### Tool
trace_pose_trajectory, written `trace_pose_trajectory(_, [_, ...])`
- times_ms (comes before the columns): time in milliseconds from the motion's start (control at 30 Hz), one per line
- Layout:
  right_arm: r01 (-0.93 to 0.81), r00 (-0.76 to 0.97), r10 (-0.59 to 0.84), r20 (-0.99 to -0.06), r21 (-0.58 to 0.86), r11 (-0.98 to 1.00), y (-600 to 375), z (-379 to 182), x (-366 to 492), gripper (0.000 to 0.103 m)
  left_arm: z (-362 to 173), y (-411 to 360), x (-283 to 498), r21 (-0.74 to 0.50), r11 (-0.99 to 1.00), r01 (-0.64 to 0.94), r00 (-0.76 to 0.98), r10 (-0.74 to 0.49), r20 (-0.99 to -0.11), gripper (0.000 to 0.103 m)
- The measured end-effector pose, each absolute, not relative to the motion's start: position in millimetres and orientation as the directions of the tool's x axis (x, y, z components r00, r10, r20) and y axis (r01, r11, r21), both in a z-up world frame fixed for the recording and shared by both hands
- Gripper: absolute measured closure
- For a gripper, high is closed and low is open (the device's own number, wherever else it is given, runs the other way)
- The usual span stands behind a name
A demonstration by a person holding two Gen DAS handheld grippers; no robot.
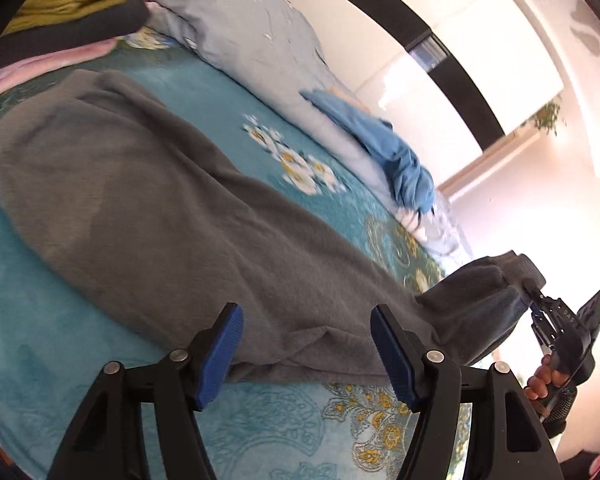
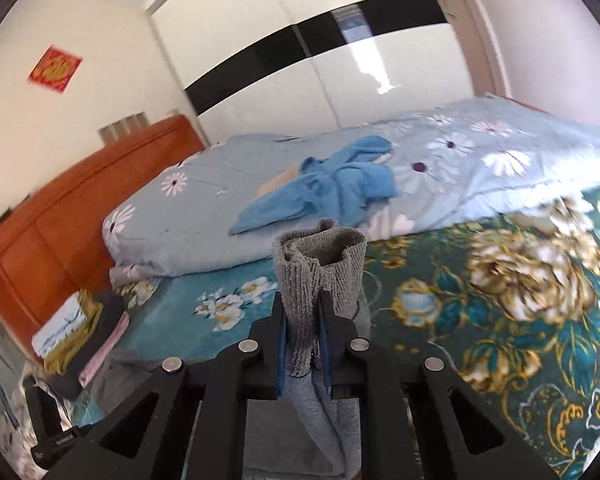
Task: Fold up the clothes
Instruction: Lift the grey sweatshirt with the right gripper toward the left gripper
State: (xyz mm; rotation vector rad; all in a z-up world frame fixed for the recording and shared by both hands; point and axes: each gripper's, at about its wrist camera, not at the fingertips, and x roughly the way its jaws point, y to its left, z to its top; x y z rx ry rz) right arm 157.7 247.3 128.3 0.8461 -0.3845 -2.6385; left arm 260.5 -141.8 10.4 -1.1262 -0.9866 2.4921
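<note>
The grey garment (image 1: 172, 208) lies spread on the teal bedspread (image 1: 40, 320). The right gripper (image 2: 302, 332) is clamped on its ribbed cuff (image 2: 320, 264) — lifted, seemingly off the bed. The left gripper (image 1: 306, 350) hovers over the near edge — jaws apart, empty.

The left wrist view looks along its tongs (image 1: 306, 344), close over the grey fleece garment (image 1: 160, 216). The right wrist view peers past its tongs (image 2: 303, 320). Both share the crumpled blue cloth (image 1: 396, 152) beyond.
</note>
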Motion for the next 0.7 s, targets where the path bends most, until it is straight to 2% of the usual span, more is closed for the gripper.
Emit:
trace_pose_trajectory(100, [0.344, -0.716, -0.45, -0.534, 0.291, -0.893, 177.0, 126.9, 148.4, 0.09, 8.7, -166.8, 270.8, -0.696, -0.711, 0.097, -0.701, 0.447, -0.555, 0.031])
trace_pose_trajectory(233, [0.424, -0.613, -0.475, -0.632, 0.244, -0.872, 88.9, 80.0, 144.2, 0.09, 5.0, -189.9, 282.4, -0.733, -0.67, 0.117, -0.729, 0.443, -0.522, 0.03])
trace_pose_trajectory(467, [0.507, -0.521, -0.376, -0.766, 0.077, -0.858, -0.1, -1.5, 175.0, 0.09, -9.7, -216.1, 303.0, -0.761, -0.628, 0.163, -0.726, 0.446, -0.524, 0.028])
trace_pose_trajectory(600, [0.511, -0.532, -0.365, -0.764, 0.054, -0.858, -3.3, -7.6, 182.0, 0.086, -19.4, -214.5, 304.9, -0.76, -0.626, 0.175, -0.709, 0.456, -0.538, 0.028])
trace_pose_trajectory(667, [0.542, -0.507, -0.407, -0.76, 0.086, -0.836, 0.3, -3.0, 183.4, 0.082, -21.7, -212.0, 301.3, -0.763, -0.623, 0.176, -0.7, 0.465, -0.541, 0.028])
trace_pose_trajectory(700, [0.568, -0.475, -0.446, -0.759, 0.123, -0.814, 3.5, -0.5, 183.8, 0.076, -22.2, -210.3, 298.8, -0.765, -0.62, 0.174, -0.697, 0.471, -0.541, 0.028])
